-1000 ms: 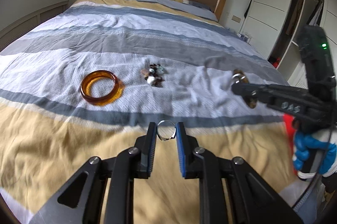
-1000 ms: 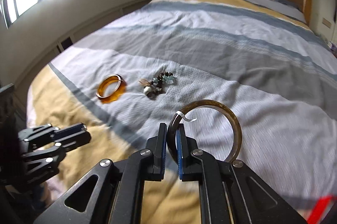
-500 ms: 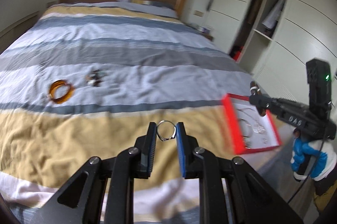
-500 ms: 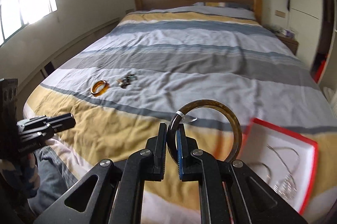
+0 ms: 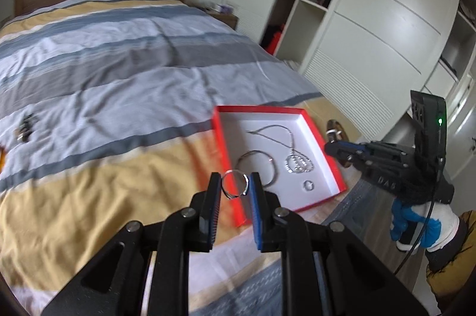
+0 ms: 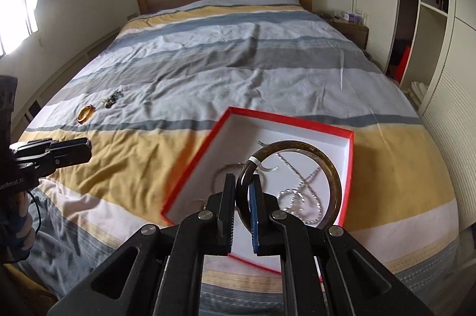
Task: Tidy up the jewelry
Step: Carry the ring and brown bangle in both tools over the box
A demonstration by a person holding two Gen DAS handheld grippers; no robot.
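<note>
Left gripper (image 5: 236, 185) clamping thin silver ring (image 5: 235, 183); right gripper (image 6: 241, 191) clamping dark brown bangle (image 6: 333, 167); both hovering over red-rimmed white box (image 5: 311, 122) already holding silver chains (image 5: 290, 148). Amber bangle (image 6: 85, 113), bead cluster (image 6: 113, 99) still lying at ten o'clock on striped bedspread (image 6: 208, 72).

Both wrist cams downward, sharing red box (image 5: 324, 146).

A: How is the room lit?
B: Daylight is admitted through a window (image 6: 17, 9) at the left of the right wrist view; the pane is blown out to white glare. The striped duvet (image 6: 238, 72) is evenly and softly lit.
A: Is anything blurred?
B: Motion blur is seen on the red box (image 5: 312, 122) rim and the near bedding. Straight wardrobe (image 5: 386, 27) lines are bent by the fisheye, and dark vignetting is seen in the corners.
</note>
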